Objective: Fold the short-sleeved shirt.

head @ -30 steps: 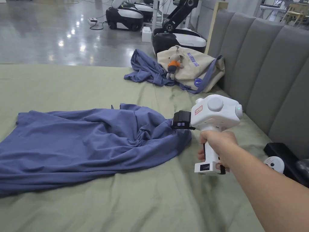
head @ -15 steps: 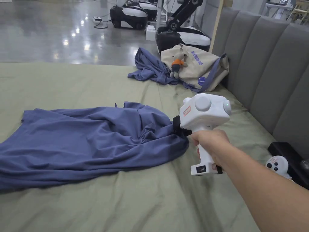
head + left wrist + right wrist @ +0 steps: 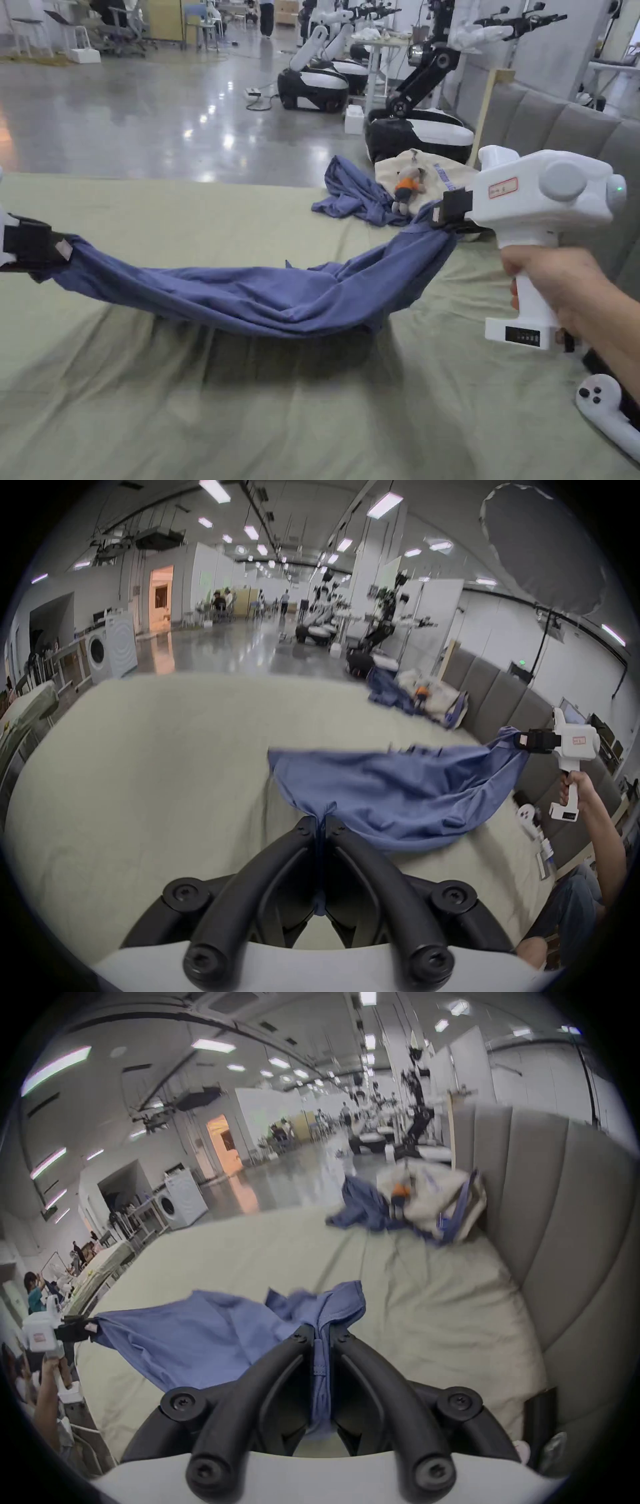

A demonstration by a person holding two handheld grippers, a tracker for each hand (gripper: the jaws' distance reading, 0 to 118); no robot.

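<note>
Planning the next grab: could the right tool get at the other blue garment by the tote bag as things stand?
Probably not yet: the right tool is shut on the blue shirt, though the garment lies uncovered.

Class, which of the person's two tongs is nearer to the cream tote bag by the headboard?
Right. The right tongs hold the blue shirt just in front of the tote bag; the left tongs hold its far end, across the bed.
</note>
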